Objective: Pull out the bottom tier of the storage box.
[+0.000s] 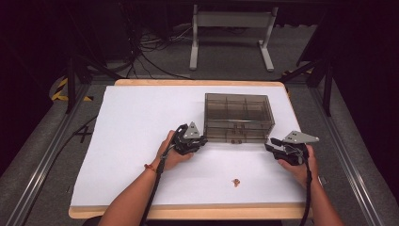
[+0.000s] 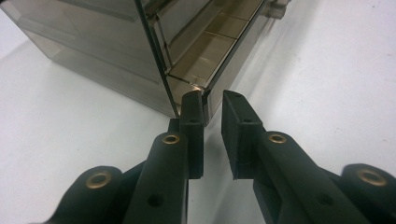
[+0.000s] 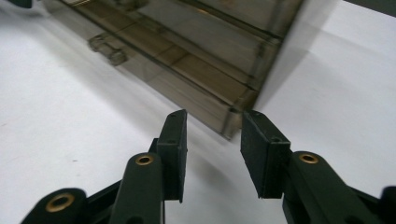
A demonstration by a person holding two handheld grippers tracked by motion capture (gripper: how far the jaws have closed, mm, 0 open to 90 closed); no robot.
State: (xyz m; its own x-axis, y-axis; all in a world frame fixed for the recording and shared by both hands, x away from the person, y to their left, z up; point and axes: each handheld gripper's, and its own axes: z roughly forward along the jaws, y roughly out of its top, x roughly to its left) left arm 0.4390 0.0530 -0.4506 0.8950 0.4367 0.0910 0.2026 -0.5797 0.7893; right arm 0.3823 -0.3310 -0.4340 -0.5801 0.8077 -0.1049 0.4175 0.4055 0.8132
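Observation:
A smoky transparent drawer box (image 1: 239, 110) with several compartments stands on the white table top (image 1: 136, 122), right of centre. My left gripper (image 1: 203, 140) is at the box's front left corner. In the left gripper view its jaws (image 2: 212, 100) stand close together, with the corner of the bottom drawer (image 2: 205, 56) pinched between the tips. My right gripper (image 1: 269, 143) sits at the front right corner. There its jaws (image 3: 212, 116) are open and the box's corner (image 3: 233, 123) lies just ahead of the gap, untouched.
A small reddish-brown bit (image 1: 236, 182) lies on the sheet near the front edge, between my forearms. The drawer's clear handle (image 3: 108, 49) sticks out at the front. Behind the table stand a white frame (image 1: 230, 33) and loose cables on the floor.

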